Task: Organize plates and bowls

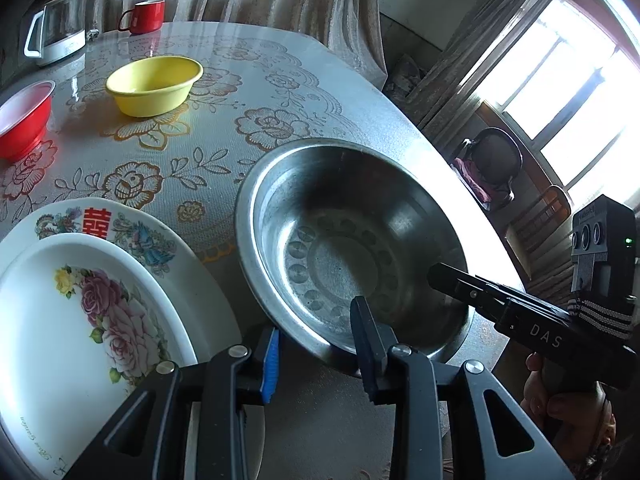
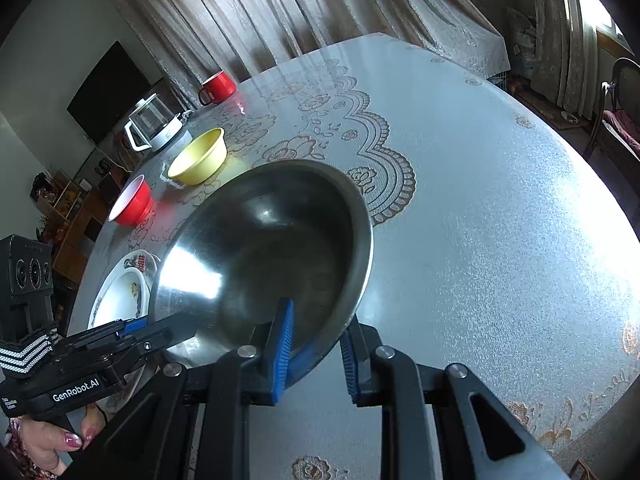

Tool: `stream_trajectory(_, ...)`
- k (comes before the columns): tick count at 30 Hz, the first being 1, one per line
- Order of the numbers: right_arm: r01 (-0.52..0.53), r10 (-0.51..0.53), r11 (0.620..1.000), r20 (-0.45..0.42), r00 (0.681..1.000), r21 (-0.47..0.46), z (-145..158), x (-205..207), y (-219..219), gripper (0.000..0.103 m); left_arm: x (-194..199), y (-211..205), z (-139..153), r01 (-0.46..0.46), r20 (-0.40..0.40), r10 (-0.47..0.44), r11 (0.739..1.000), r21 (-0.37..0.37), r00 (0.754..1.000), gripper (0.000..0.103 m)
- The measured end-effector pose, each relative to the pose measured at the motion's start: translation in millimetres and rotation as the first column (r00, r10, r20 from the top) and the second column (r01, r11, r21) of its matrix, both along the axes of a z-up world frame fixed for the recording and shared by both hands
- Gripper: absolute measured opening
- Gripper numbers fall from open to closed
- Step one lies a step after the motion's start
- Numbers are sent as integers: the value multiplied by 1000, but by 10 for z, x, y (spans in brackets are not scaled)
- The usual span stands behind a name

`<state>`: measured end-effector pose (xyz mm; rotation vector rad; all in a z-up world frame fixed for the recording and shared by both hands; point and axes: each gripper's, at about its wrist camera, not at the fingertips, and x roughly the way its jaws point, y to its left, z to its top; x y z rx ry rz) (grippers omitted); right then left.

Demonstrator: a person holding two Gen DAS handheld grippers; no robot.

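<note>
A large steel bowl sits on the table near its front edge; it also shows in the right wrist view. My left gripper straddles its near rim, jaws apart, one finger inside the bowl and one outside. My right gripper straddles the rim on the other side, one blue pad inside and one outside, with a gap still showing. Two flowered plates lie stacked left of the bowl. A yellow bowl and a red bowl stand farther back.
A red mug and a glass kettle stand at the table's far edge. The table has a floral cloth. Chairs and a window are at the right, curtains behind.
</note>
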<state>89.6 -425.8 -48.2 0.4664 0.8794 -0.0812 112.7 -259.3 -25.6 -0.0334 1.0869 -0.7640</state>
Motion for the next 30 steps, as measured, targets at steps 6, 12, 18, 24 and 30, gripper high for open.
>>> stream_trajectory(6,2,-2,1000,-6,1000,5,-53,21,-29,22,-12,-21,-7,6,18,-6,1000,11,1000,33)
stream_trajectory(12,9,-9,1000,-4,1000,5,-64,25,-34,22,-13,-41,-7,16,20,-17,1000,16,1000,35)
stream_trajectory(18,-1,1,1000,-10,1000,8,-71,41,-14,24,-40,50,42,15,36,-15,1000,15,999,37)
stream_trajectory(24,39,-39,998,2,999,40,-44,-48,-87,30,-63,265,143,8,29,-7,999,-32,1000,38)
stream_trajectory(30,72,-72,997,22,997,24,17,-179,-116,31,-48,474,228,-22,48,24,998,-55,999,43)
